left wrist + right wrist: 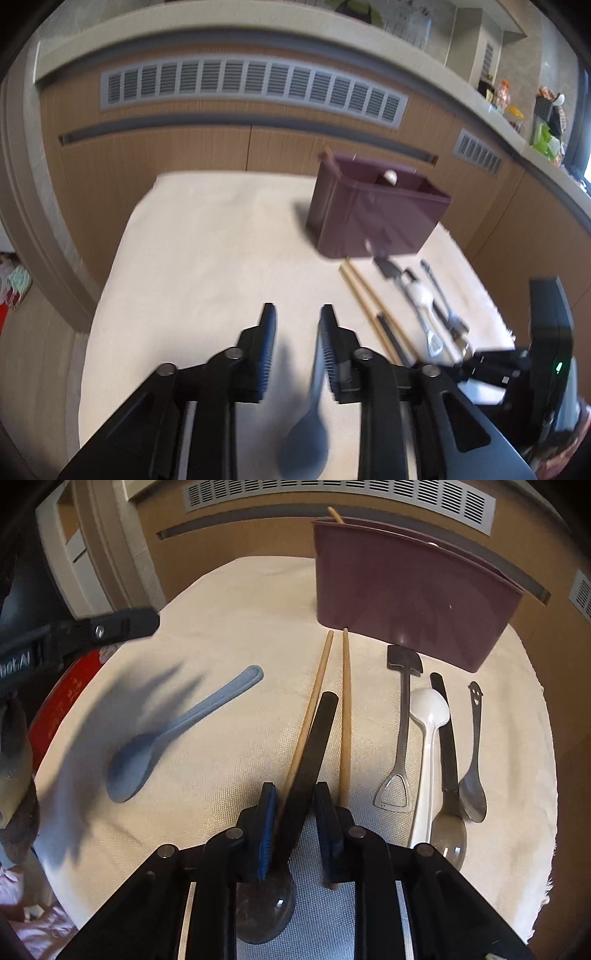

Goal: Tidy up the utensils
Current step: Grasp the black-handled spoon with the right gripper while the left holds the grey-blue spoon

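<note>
Left gripper (297, 314) released above blue spoon (177, 731) left of chopsticks (343, 709), right gripper (295, 794) spread astride black-handled spoon (310, 760), maroon holder (410, 590) behind chopsticks on desk (229, 602).

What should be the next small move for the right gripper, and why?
Probably close the right gripper: its fingers straddle the handle of the black spoon, which lies between the chopsticks, so it could be lifted toward the bin.
</note>
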`<control>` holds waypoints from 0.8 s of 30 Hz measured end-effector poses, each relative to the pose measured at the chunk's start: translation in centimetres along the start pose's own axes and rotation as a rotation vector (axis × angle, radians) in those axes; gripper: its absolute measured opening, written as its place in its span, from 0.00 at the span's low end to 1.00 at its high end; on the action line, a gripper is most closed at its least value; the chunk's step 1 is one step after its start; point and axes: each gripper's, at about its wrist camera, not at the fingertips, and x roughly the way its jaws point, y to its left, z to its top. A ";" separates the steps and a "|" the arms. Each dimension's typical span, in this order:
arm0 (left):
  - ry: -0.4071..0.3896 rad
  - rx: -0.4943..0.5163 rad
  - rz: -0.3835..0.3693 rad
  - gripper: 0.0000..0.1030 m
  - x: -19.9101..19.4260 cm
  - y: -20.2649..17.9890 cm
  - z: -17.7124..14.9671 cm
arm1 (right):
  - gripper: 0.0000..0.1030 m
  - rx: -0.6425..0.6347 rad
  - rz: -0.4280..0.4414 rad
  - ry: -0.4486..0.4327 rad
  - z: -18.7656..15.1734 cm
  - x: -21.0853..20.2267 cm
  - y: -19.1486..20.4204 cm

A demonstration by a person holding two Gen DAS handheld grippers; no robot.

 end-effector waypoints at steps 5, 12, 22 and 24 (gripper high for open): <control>0.056 -0.011 -0.032 0.53 -0.8 1.0 -2.6 | 0.10 0.068 0.040 0.018 -0.7 -1.3 -2.5; 0.140 0.181 -0.016 0.56 0.2 -2.8 -4.9 | 0.10 0.134 0.030 -0.078 -1.7 -5.2 -5.1; 0.474 0.323 0.023 0.16 6.1 -4.1 -2.2 | 0.10 0.130 -0.008 -0.144 -2.5 -7.1 -6.2; 0.508 0.336 0.023 0.11 6.2 -4.7 -2.2 | 0.10 0.141 -0.002 -0.164 -2.8 -7.4 -6.4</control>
